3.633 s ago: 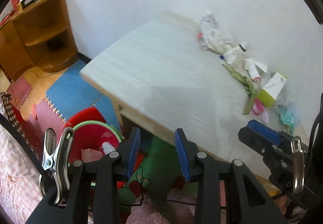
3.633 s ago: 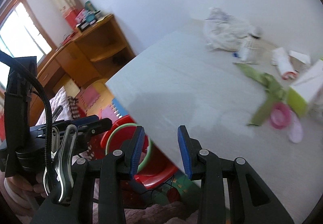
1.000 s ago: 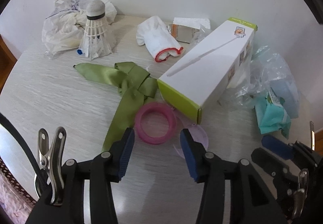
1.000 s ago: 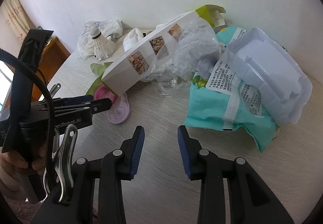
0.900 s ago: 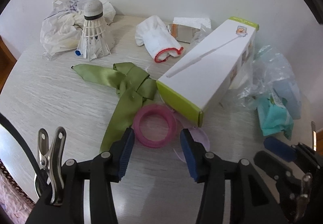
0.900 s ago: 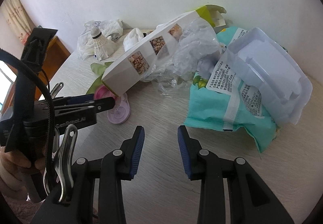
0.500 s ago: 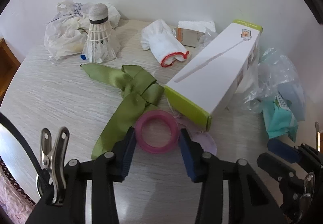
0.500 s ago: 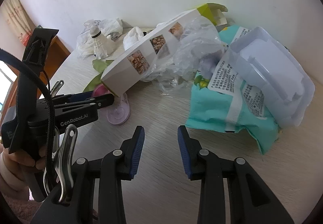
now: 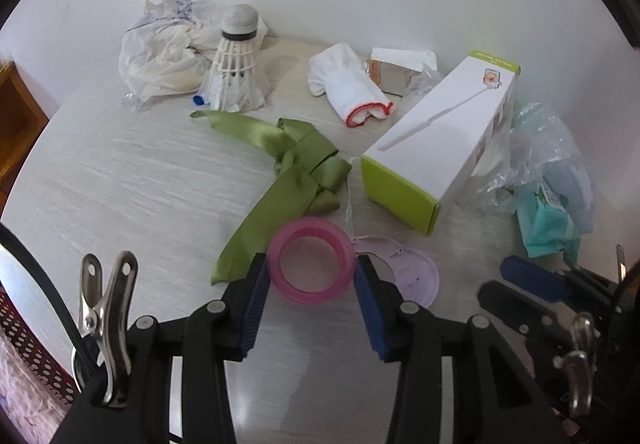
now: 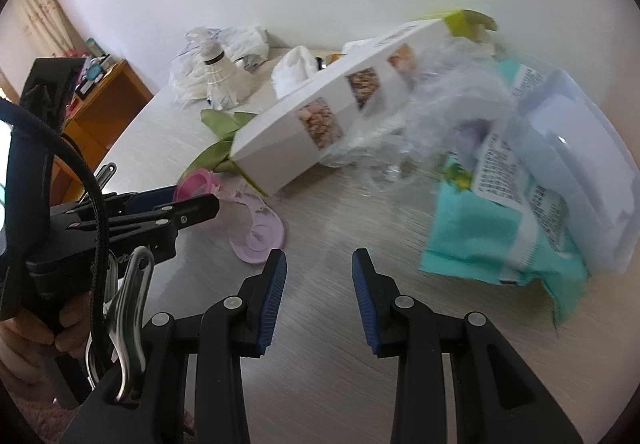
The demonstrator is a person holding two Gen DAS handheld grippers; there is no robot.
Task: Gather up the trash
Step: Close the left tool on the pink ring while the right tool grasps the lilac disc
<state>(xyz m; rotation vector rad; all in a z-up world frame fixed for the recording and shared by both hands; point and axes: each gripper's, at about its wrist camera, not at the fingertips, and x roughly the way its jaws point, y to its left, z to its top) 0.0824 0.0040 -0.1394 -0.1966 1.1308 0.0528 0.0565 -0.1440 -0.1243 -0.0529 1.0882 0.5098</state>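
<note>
A pink plastic ring (image 9: 312, 294) lies on the pale wooden table (image 9: 120, 184) and sits between the blue pads of my left gripper (image 9: 311, 272). Both pads touch its sides, so the gripper is shut on it. The ring (image 10: 192, 180) and the left gripper (image 10: 192, 204) also show at the left of the right wrist view. My right gripper (image 10: 318, 272) hovers open over bare table, with nothing between its pads. A teal packet (image 10: 500, 236) lies just to its right. Its blue tip (image 9: 520, 276) shows at the lower right of the left wrist view.
A lilac lid (image 9: 408, 268), green ribbon (image 9: 288, 164) and white-and-green box (image 9: 440, 132) crowd the ring. Farther back lie a shuttlecock (image 9: 236, 72), white bag (image 9: 160, 60), red-edged cloth (image 9: 348, 88) and small carton (image 9: 392, 70). Clear wrap (image 9: 540, 140) and a plastic tray (image 10: 580, 164) are right.
My left gripper came from beside the table to the trash, slid around the pink ring and narrowed its jaws onto it. My right gripper drifted slightly and stayed open.
</note>
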